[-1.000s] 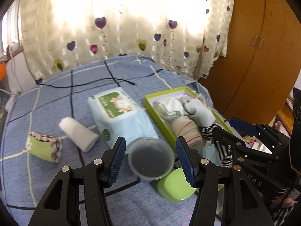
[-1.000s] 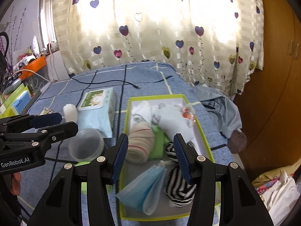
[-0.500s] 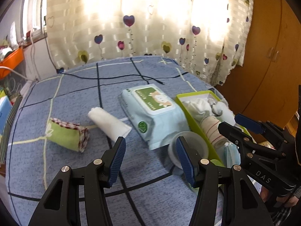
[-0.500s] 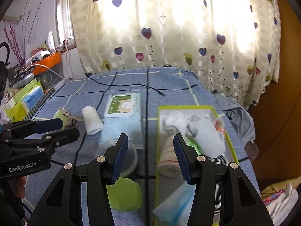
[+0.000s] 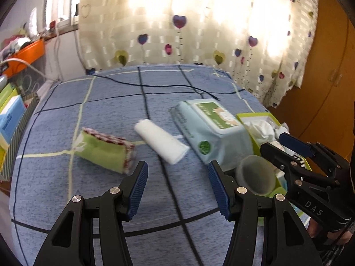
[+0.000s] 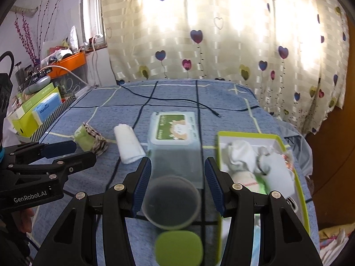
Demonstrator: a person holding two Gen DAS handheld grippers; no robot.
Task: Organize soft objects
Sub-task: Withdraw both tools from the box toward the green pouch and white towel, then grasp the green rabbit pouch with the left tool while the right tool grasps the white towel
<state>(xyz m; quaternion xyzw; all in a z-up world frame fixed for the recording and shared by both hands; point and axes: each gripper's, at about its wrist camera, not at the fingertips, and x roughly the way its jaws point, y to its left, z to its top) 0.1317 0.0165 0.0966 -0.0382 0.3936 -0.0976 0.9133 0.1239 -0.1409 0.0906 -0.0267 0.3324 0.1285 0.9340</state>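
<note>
On the blue bed cover lie a rolled white cloth (image 5: pixel 163 143) (image 6: pixel 129 144) and a folded green cloth with a checked edge (image 5: pixel 104 149) (image 6: pixel 91 140). A green-rimmed tray (image 6: pixel 265 135) (image 5: pixel 253 116) at the right holds several socks and cloths. My left gripper (image 5: pixel 176 189) hangs open above the cover, just in front of the white roll, nothing between its fingers. My right gripper (image 6: pixel 177 185) is open too, above a clear plastic cup (image 6: pixel 172 202) (image 5: pixel 255 175). A pack of wet wipes (image 6: pixel 173 133) (image 5: pixel 210 128) lies between the roll and the tray.
A green lid (image 6: pixel 178 248) lies in front of the cup. A black cable (image 6: pixel 168 99) crosses the far part of the bed. Boxes (image 6: pixel 35 108) and an orange shelf (image 6: pixel 66 63) stand at the left, a heart-print curtain (image 6: pixel 221 33) behind, a wooden wardrobe (image 5: pixel 328 77) at the right.
Both grippers have swung left across the bed. The left one has left the cup and tray and now faces the white roll and green cloth. The right now stands over the cup.
</note>
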